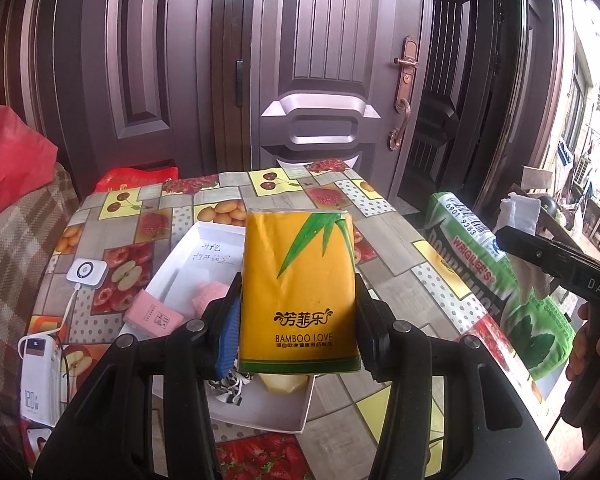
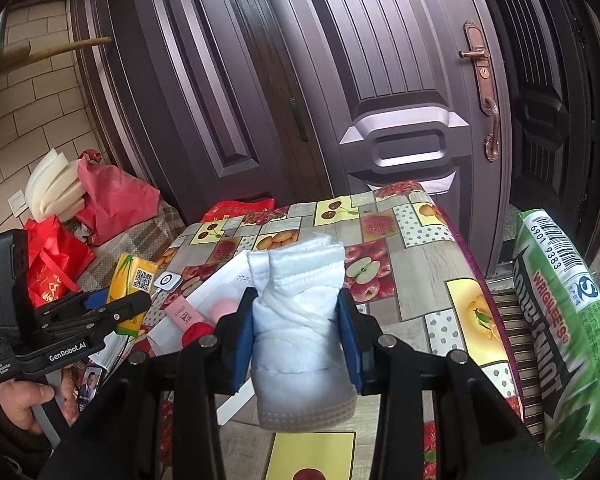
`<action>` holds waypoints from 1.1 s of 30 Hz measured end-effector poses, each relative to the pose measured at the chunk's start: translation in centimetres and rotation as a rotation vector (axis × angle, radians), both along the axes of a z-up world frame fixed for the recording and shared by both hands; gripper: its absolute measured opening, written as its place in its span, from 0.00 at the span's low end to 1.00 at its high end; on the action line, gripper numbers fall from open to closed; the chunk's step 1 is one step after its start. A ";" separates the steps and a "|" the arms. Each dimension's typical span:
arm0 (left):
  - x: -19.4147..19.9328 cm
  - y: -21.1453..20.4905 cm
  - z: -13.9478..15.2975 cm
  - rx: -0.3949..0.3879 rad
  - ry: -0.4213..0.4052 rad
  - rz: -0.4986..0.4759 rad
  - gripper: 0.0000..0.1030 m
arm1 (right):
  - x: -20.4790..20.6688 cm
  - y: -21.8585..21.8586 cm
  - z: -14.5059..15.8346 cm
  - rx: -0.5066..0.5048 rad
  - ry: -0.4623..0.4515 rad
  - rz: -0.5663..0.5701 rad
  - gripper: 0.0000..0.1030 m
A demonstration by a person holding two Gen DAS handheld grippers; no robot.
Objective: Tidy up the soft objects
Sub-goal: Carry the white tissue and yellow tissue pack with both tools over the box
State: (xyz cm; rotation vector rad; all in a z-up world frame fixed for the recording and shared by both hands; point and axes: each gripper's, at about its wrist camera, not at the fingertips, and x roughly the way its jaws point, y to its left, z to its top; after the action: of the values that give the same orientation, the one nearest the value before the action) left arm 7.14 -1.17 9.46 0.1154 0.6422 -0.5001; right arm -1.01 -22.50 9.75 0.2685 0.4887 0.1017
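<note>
My left hand-held gripper (image 1: 298,312) is clamped on the yellow tissue pack (image 1: 298,288), frame centre, which hides much of the white box (image 1: 260,408) on the worktop (image 1: 400,240). My right hand-held gripper (image 2: 298,336) pinches the white sock bundle (image 2: 300,320), also frame centre. The green pillow (image 2: 560,340) is cut off at right.

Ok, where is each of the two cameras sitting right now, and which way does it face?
Left wrist: rides the left gripper, looks across the fruit-print table to the dark door; its jaws clamp the yellow tissue pack above the white box.
Right wrist: rides the right gripper, faces the same door; its jaws clamp a rolled white sock; the person's left hand shows.
Shared: table, door, green Wrigley's pillow, each other's gripper.
</note>
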 end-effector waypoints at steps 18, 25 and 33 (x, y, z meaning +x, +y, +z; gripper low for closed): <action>0.6 0.6 -0.4 -0.009 0.011 0.027 0.47 | 1.2 0.8 0.1 -0.013 0.013 0.035 0.37; 1.5 1.8 -0.5 -0.017 0.018 0.065 0.47 | 2.7 2.3 0.7 -0.048 0.017 0.075 0.37; 2.9 3.7 -0.8 -0.026 0.028 0.113 0.47 | 5.4 4.6 0.8 -0.090 0.041 0.126 0.37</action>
State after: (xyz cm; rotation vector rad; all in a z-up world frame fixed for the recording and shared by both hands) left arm 10.01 2.50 8.66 0.0471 0.6650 -0.4010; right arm 4.42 -17.89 10.58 0.1514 0.5497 0.1970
